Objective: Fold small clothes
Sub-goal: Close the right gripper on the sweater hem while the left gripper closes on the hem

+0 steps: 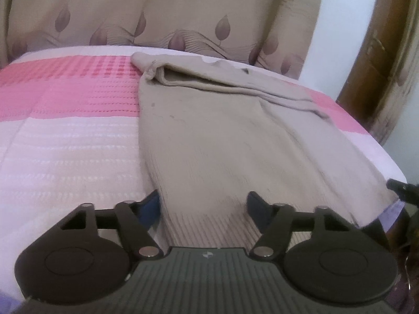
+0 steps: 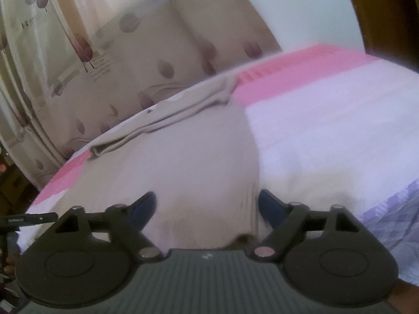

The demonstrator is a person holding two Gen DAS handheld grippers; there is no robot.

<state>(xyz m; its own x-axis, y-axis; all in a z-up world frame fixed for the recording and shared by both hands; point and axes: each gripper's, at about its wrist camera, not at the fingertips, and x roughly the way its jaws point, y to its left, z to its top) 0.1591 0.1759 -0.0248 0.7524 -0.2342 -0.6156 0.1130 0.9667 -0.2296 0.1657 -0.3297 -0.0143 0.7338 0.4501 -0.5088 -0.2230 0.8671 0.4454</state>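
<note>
A beige knit garment [image 1: 209, 136] lies flat on the bed, its far end folded over into a thick band [image 1: 235, 86]. Its ribbed near hem sits between my left gripper's fingers. My left gripper [image 1: 204, 205] is open, straddling the hem's left part, holding nothing. In the right wrist view the same garment [image 2: 188, 162] stretches away from me, folded band [image 2: 162, 120] at the far end. My right gripper [image 2: 208, 205] is open over the near right corner of the hem, holding nothing. The other gripper's tip [image 1: 400, 189] shows at the right edge.
The bed has a pink and white waffle-textured cover [image 1: 65, 130]. A beige curtain with leaf prints [image 1: 157, 13] hangs behind the bed. A wooden door frame [image 1: 379, 65] stands at the right. The bed's edge drops off at the right [image 1: 387, 162].
</note>
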